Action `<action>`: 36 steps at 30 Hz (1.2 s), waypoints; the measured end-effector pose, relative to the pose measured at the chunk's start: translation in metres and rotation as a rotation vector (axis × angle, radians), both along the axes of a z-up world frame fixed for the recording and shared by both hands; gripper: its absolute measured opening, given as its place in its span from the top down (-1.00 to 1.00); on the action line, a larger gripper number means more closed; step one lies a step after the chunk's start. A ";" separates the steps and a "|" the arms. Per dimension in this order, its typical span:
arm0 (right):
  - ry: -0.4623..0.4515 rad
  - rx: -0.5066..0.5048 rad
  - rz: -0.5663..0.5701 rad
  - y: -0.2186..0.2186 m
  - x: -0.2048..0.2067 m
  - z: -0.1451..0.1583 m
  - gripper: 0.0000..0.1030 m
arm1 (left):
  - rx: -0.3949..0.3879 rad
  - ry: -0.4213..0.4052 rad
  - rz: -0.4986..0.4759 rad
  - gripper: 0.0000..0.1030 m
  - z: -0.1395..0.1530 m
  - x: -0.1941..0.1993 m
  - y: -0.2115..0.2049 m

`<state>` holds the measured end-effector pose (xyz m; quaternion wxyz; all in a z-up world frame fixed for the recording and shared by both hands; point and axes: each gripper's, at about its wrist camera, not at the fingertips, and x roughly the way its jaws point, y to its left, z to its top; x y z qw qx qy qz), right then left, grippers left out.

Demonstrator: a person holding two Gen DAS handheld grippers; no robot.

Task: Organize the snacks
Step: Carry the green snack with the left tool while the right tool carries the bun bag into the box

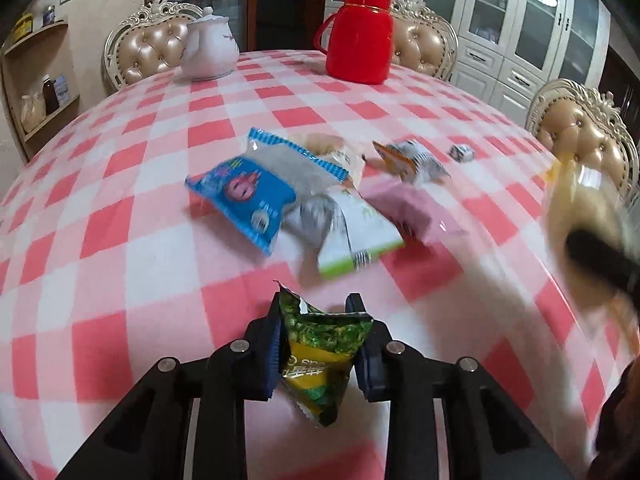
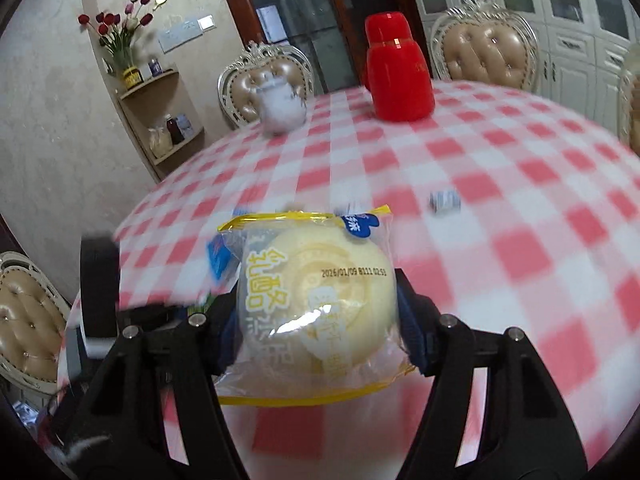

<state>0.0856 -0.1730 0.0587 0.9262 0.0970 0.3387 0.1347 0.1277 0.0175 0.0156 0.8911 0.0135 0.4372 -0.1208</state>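
My left gripper (image 1: 316, 312) is shut on a small green snack packet (image 1: 320, 356) and holds it above the checked tablecloth (image 1: 120, 280). My right gripper (image 2: 316, 304) is shut on a clear yellow-trimmed bag with a round yellow cake (image 2: 316, 300); it shows blurred at the right edge of the left wrist view (image 1: 580, 220). On the table lie a blue packet (image 1: 244, 192), a white-and-green packet (image 1: 356, 232), a pink packet (image 1: 412, 208), an orange-and-white packet (image 1: 408, 158) and a small wrapped candy (image 1: 462, 152).
A red thermos jug (image 1: 358, 34) and a white teapot (image 1: 210, 48) stand at the table's far side. Padded chairs (image 1: 148, 52) surround the table. A corner shelf with jars (image 2: 168, 136) is at the left, white cabinets (image 1: 532, 32) at the right.
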 end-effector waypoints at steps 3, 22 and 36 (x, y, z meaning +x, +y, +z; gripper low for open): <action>0.023 -0.004 0.005 0.011 -0.021 -0.014 -0.33 | 0.001 -0.049 -0.012 0.41 0.016 -0.014 0.003; 0.018 0.084 0.108 0.038 -0.083 -0.018 -0.33 | -0.194 -0.217 0.291 0.41 0.034 -0.153 0.077; -0.021 0.037 0.272 0.092 -0.159 -0.015 -0.33 | -0.058 -0.166 0.355 0.41 0.035 -0.248 0.096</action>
